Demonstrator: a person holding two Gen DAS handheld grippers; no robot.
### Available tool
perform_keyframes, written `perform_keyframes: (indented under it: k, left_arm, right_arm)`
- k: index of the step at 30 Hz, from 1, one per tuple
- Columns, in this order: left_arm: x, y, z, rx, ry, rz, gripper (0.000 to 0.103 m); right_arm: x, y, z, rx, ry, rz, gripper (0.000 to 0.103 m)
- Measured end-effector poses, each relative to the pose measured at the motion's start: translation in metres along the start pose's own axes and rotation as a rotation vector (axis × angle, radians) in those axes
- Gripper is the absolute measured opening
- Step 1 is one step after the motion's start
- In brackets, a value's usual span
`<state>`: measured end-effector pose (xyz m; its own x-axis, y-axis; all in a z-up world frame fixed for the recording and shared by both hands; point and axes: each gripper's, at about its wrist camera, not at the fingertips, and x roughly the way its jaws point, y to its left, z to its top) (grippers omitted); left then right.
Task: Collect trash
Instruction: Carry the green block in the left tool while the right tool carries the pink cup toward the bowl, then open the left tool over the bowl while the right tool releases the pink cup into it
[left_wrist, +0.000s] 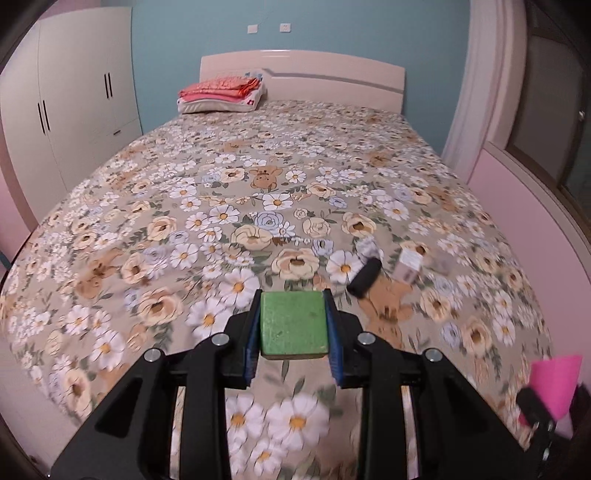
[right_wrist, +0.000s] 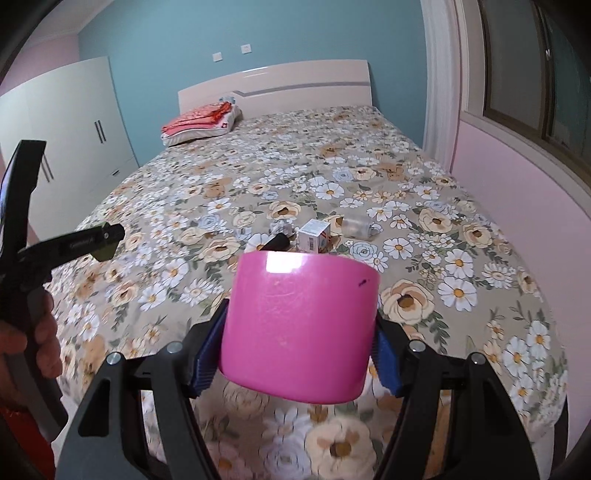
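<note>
My left gripper (left_wrist: 293, 325) is shut on a green block (left_wrist: 293, 326) and holds it above the near part of the floral bed (left_wrist: 221, 192). My right gripper (right_wrist: 295, 343) is shut on a pink bin (right_wrist: 301, 325), which also shows at the far right of the left wrist view (left_wrist: 554, 384). On the bed beyond lie a black cylinder (left_wrist: 365, 277), a crumpled paper wad (left_wrist: 367, 246), a small white box (left_wrist: 406, 264) and a clear plastic piece (left_wrist: 441, 263). The right wrist view shows them too: cylinder (right_wrist: 277, 242), wad (right_wrist: 281, 226), box (right_wrist: 314, 236), plastic piece (right_wrist: 356, 226).
Folded red and white bedding (left_wrist: 221, 94) lies by the headboard (left_wrist: 332, 79). A white wardrobe (left_wrist: 66, 103) stands left of the bed. A pink wall and a window (right_wrist: 535, 92) run along the right. My left gripper (right_wrist: 107, 240) shows at the left of the right wrist view.
</note>
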<state>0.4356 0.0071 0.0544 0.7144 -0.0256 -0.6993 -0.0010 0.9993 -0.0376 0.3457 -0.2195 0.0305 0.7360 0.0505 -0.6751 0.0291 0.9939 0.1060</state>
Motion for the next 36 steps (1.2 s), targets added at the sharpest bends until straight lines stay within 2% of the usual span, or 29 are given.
perform_keyframes:
  k: [7,14,17,23,27,28,29,36]
  left_arm:
    - [-0.07,0.004,-0.064,0.07,-0.009,-0.024,0.031]
    - [-0.11,0.007,-0.127,0.137,-0.004,-0.043,0.031]
    - [-0.119,0.006,-0.16,0.176,0.024,-0.064,0.031]
    - [-0.113,0.004,-0.218,0.25,0.085,-0.071,0.031]
    - [-0.097,0.008,-0.258,0.297,0.161,-0.071,0.031]
    - [-0.092,0.008,-0.269,0.309,0.182,-0.067,0.031]
    - [-0.087,0.007,-0.28,0.321,0.204,-0.069,0.031]
    - [-0.042,0.003,-0.345,0.376,0.358,-0.084,0.031]
  right_arm:
    - [-0.052,0.003,-0.032,-0.036,-0.011,0.021,0.07]
    - [-0.087,0.003,-0.076,-0.083,0.002,0.048,0.07]
    - [-0.093,0.005,-0.097,-0.113,0.02,0.053,0.07]
    - [-0.092,0.013,-0.145,-0.169,0.089,0.096,0.07]
    - [-0.081,0.023,-0.182,-0.231,0.15,0.115,0.07]
    - [-0.074,0.028,-0.2,-0.259,0.179,0.128,0.07]
    - [-0.074,0.028,-0.2,-0.259,0.179,0.128,0.07]
    - [-0.034,0.042,-0.262,-0.315,0.324,0.169,0.07]
